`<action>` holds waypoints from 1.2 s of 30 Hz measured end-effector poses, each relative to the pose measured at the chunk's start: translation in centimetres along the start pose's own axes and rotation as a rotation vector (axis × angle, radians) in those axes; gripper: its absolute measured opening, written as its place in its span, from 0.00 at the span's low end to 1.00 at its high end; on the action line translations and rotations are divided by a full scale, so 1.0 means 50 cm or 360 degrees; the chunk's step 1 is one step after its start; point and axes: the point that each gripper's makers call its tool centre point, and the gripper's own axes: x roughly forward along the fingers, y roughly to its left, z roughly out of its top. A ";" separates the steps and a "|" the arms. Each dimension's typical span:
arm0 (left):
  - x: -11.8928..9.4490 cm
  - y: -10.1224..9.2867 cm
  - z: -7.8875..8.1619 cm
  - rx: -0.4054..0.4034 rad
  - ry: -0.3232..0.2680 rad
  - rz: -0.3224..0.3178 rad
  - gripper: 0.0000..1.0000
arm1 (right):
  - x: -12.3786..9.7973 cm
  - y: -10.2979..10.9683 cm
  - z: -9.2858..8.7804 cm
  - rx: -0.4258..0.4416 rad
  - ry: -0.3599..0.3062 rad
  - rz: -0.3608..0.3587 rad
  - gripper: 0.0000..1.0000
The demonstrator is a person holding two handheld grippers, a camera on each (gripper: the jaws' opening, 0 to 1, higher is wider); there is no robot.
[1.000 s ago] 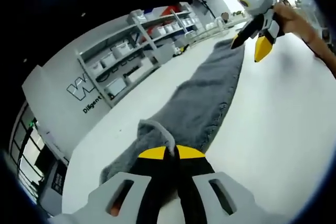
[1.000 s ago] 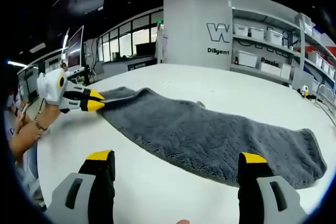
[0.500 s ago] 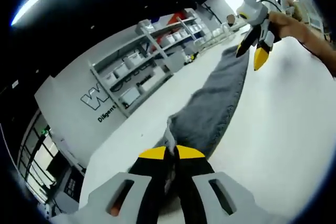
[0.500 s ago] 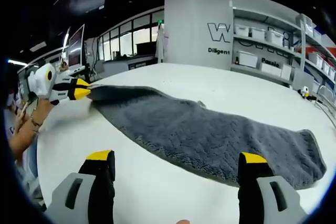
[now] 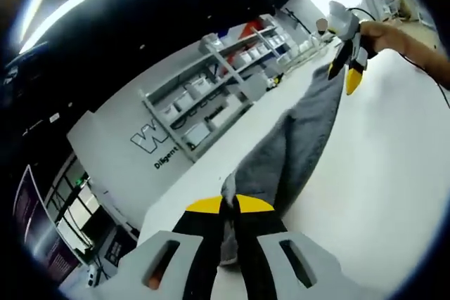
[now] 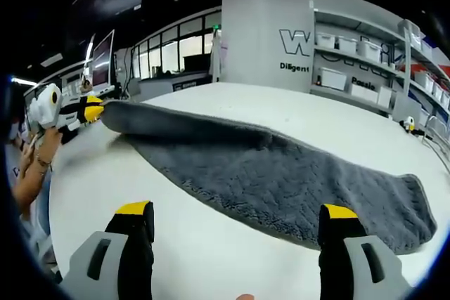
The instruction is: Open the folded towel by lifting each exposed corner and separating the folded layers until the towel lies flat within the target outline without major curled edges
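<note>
On the white tabletop (image 6: pixel 211 244) lies a long grey towel (image 6: pixel 295 180), its near end at the right of the right gripper view resting flat while its far end is raised off the surface. Left gripper (image 5: pixel 228 205): jaws clamped together on a corner of the towel, a bunch of pile standing up between the yellow tips; the cloth runs away from it in a taut, lifted band toward the other gripper. In the right gripper view the same gripper (image 6: pixel 88 108) appears at the far left, held in a person's hand (image 6: pixel 42 149), with the towel edge pulled up and over into a rolled lip along the far side. Right gripper (image 6: pixel 239 209): jaws spread wide with nothing between them, poised above bare tabletop just in front of the towel's near long edge; in the left gripper view it (image 5: pixel 348 72) hangs near the far end of the cloth, apart from it as far as can be judged.

Step in hand, as judged: peeling the upper folded layer back by one corner, with the fold partly opened. No target outline can be made out on the tabletop. The next move likely calls for carrying the held corner further across so the layer turns over fully, and for the free gripper to pin or take the opposite corner, lest the whole towel drag or the edge curl.

Background: shelving (image 6: pixel 365 54) with bins and a lettered wall.
</note>
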 end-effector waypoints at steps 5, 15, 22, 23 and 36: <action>-0.031 -0.002 -0.003 -0.0013 -0.0013 -0.0013 0.05 | -0.001 0.004 0.001 -0.0018 0.0003 0.0006 0.99; -0.079 -0.003 -0.041 -0.0026 0.0057 -0.0047 0.05 | -0.005 0.016 0.001 -0.0040 -0.0003 0.0034 0.99; -0.092 -0.002 -0.095 -0.0097 0.0140 -0.0082 0.05 | -0.007 0.018 0.002 -0.0049 -0.0007 0.0035 0.99; -0.092 -0.001 -0.099 -0.0096 0.0150 -0.0081 0.05 | -0.007 0.019 0.002 -0.0052 -0.0009 0.0036 0.99; -0.094 0.016 -0.188 -0.0169 0.0337 -0.0047 0.05 | -0.005 0.024 0.004 -0.0081 -0.0002 0.0054 0.99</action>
